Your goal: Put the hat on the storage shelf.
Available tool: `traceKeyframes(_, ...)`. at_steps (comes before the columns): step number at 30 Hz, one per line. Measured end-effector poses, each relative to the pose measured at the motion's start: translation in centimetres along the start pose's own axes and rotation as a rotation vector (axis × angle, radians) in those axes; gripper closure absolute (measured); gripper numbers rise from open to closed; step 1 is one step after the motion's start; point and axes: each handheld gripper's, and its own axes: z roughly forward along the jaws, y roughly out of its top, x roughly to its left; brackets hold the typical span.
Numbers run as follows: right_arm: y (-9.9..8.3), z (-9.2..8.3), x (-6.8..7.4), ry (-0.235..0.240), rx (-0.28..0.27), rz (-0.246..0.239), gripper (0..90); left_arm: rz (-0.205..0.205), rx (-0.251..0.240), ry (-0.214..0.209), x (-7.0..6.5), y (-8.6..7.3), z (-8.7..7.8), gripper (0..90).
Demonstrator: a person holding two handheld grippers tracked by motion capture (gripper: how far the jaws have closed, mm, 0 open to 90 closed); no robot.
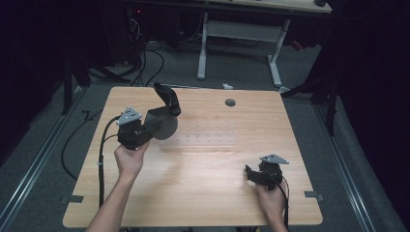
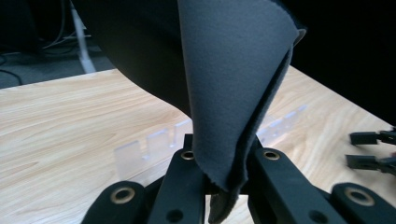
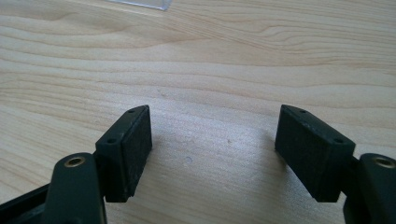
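- High view: at centre left of the frame the left gripper (image 1: 145,129) is held above the light wooden table (image 1: 203,193), with a floppy grey fabric piece with a dark underside (image 1: 163,123) clamped in it; the cloth bulges right of the gripper and a dark strip curls upward toward the upper middle.
- Left gripper view: close up, the jaws are pressed together on the folded lower edge of the grey fabric piece (image 2: 233,93), which rises through the middle of the frame and hides much of the background. This grip cannot be made out from above.
- Behind the cloth in that view, a clear plastic slotted rack (image 2: 149,147) lies on the table; from above it is a faint pale strip (image 1: 205,139) at mid-frame. Whether anything sits in its slots cannot be told.
- High view, lower right: the right gripper (image 1: 256,174) rests low over the table, well apart from the cloth.
- Right gripper view: its jaws stand wide apart with bare wood between the pads (image 3: 135,144); a clear corner of the rack (image 3: 144,3) shows at the top edge.
- A round hole (image 1: 230,102) sits in the table's upper middle.
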Motion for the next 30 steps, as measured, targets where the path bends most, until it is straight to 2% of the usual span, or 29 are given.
traceKeyframes(5,0.0,0.0,0.0,0.001,0.002,-0.004,27.2,0.029,-0.014,0.026,0.3,-0.3,0.1,86.4)
traceKeyframes(10,0.0,0.0,0.1,0.005,0.001,-0.005,27.2,0.038,-0.027,0.054,0.7,-0.5,0.5,86.4)
traceKeyframes(11,0.0,0.0,0.1,0.005,0.000,-0.008,27.1,0.037,-0.042,0.061,1.0,-0.5,0.7,86.4)
traceKeyframes(15,0.0,0.0,0.1,0.005,0.000,-0.008,27.1,0.041,-0.039,0.072,1.3,-0.7,1.2,86.4)
traceKeyframes(18,0.0,0.0,0.1,0.005,0.000,-0.008,27.1,0.063,-0.032,0.088,1.7,-1.3,1.6,86.4)
traceKeyframes(21,0.0,0.0,0.1,0.005,0.000,-0.008,27.2,0.083,-0.043,0.092,1.7,-1.5,1.6,86.4)
traceKeyframes(30,0.0,0.0,0.1,0.007,0.001,-0.009,27.1,0.102,-0.061,0.135,2.1,-1.7,1.7,86.4)
